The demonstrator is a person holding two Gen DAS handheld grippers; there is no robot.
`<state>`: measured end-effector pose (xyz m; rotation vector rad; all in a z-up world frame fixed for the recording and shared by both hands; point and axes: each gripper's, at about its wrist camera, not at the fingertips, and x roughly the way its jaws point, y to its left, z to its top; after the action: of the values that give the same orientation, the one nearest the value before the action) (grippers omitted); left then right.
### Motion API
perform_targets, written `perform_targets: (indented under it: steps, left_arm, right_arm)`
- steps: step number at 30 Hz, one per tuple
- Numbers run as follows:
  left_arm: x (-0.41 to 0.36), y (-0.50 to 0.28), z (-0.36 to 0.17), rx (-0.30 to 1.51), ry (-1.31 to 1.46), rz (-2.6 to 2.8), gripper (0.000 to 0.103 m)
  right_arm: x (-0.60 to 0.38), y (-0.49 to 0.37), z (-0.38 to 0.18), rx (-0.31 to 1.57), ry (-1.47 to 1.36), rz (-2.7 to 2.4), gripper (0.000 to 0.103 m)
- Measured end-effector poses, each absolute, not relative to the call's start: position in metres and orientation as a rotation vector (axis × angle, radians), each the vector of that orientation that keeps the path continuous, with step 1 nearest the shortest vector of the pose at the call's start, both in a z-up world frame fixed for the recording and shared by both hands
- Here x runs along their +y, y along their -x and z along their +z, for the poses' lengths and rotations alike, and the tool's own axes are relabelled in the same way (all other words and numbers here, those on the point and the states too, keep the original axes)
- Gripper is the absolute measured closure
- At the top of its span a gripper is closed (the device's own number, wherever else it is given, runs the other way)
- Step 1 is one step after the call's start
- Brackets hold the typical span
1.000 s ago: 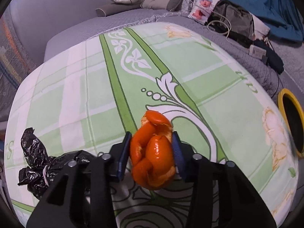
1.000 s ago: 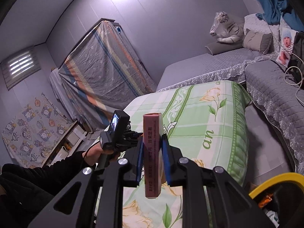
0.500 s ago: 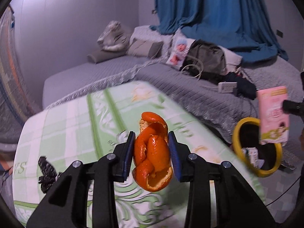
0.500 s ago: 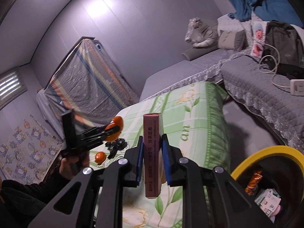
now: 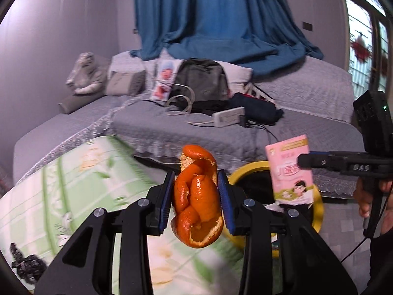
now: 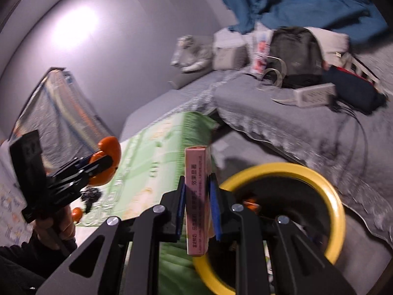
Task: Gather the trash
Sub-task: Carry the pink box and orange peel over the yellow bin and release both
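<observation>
Left wrist view: the left hand-held gripper [image 5: 196,206] is clamping a curled orange peel [image 5: 196,204] between its blue pads, the peel hanging above the edge of the green-patterned table [image 5: 73,186]. At about two o'clock from the peel the right hand-held gripper [image 5: 303,162] is coming in from the right edge, pinching a pink carton [image 5: 289,169] directly over the yellow-rimmed trash bin [image 5: 316,211]. A crumpled black bag [image 5: 27,268] is lying on the table at eight o'clock.

Right wrist view: the right hand-held gripper [image 6: 197,206] is gripping the pink carton [image 6: 196,201] narrowly by its thin sides, upright — the trash bin [image 6: 336,211] is sitting just beside it at three o'clock, with wrappers inside. At nine o'clock the left hand-held gripper [image 6: 104,162] is holding the orange peel [image 6: 106,157] above the table [image 6: 157,152].
</observation>
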<state>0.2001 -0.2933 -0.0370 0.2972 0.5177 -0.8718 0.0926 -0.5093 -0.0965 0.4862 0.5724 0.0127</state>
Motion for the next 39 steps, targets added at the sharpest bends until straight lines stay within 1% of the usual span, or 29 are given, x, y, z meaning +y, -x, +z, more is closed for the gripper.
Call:
perform_targets:
  steps: [6,8,9,10,11,12,13,14,19,23,25,28,33,37,39]
  left_arm:
    - [-0.349,-0.189,-0.058,0.562,-0.288,-0.959,0.068]
    - [-0.362,-0.187,-0.064,0.567,-0.291,-0.966,0.065]
    - [-0.364,-0.186,-0.066,0.568,-0.289,-0.958,0.061]
    - [-0.363,-0.184,-0.067,0.570,-0.283,-0.950,0.057]
    - [-0.361,-0.184,-0.068,0.566,-0.270,-0.928,0.038]
    - [-0.358,-0.184,-0.066,0.555,-0.256,-0.912,0.022]
    - [-0.351,-0.183,-0.063,0.531,-0.236,-0.886,0.017]
    - [-0.346,-0.182,-0.060,0.518,-0.226,-0.875,0.014]
    - [-0.317,-0.180,-0.038,0.491,-0.183,-0.822,0.014]
    - [-0.280,-0.173,-0.010,0.436,-0.138,-0.762,0.014]
    - [-0.262,-0.170,0.001,0.405,-0.121,-0.736,0.014]
    - [-0.223,-0.167,0.016,0.360,-0.095,-0.679,0.013]
    - [-0.163,-0.169,0.032,0.341,-0.040,-0.616,0.013]
    - [-0.110,-0.173,0.037,0.320,0.004,-0.542,0.013]
    - [-0.072,-0.176,0.035,0.318,0.035,-0.483,0.013]
  right_arm:
    - [-0.541,-0.080,-0.130,0.619,-0.511,-0.110,0.086]
    - [-0.551,-0.076,-0.139,0.637,-0.518,-0.143,0.083]
    - [-0.552,-0.077,-0.143,0.650,-0.518,-0.147,0.082]
    - [-0.556,-0.074,-0.147,0.654,-0.525,-0.166,0.075]
    - [-0.560,-0.073,-0.151,0.660,-0.531,-0.185,0.069]
    - [-0.565,-0.071,-0.153,0.666,-0.533,-0.216,0.058]
    - [-0.569,-0.067,-0.155,0.663,-0.532,-0.248,0.049]
    - [-0.571,-0.066,-0.156,0.661,-0.537,-0.258,0.048]
    - [-0.577,-0.059,-0.155,0.649,-0.571,-0.254,0.048]
    - [-0.562,-0.063,-0.133,0.626,-0.530,-0.224,0.048]
    - [-0.550,-0.071,-0.119,0.619,-0.505,-0.194,0.045]
    - [-0.518,-0.095,-0.097,0.624,-0.444,-0.113,0.044]
    - [-0.439,-0.155,-0.062,0.641,-0.308,0.059,0.044]
    - [-0.366,-0.209,-0.046,0.673,-0.177,0.197,0.042]
    - [-0.323,-0.236,-0.043,0.695,-0.115,0.272,0.042]
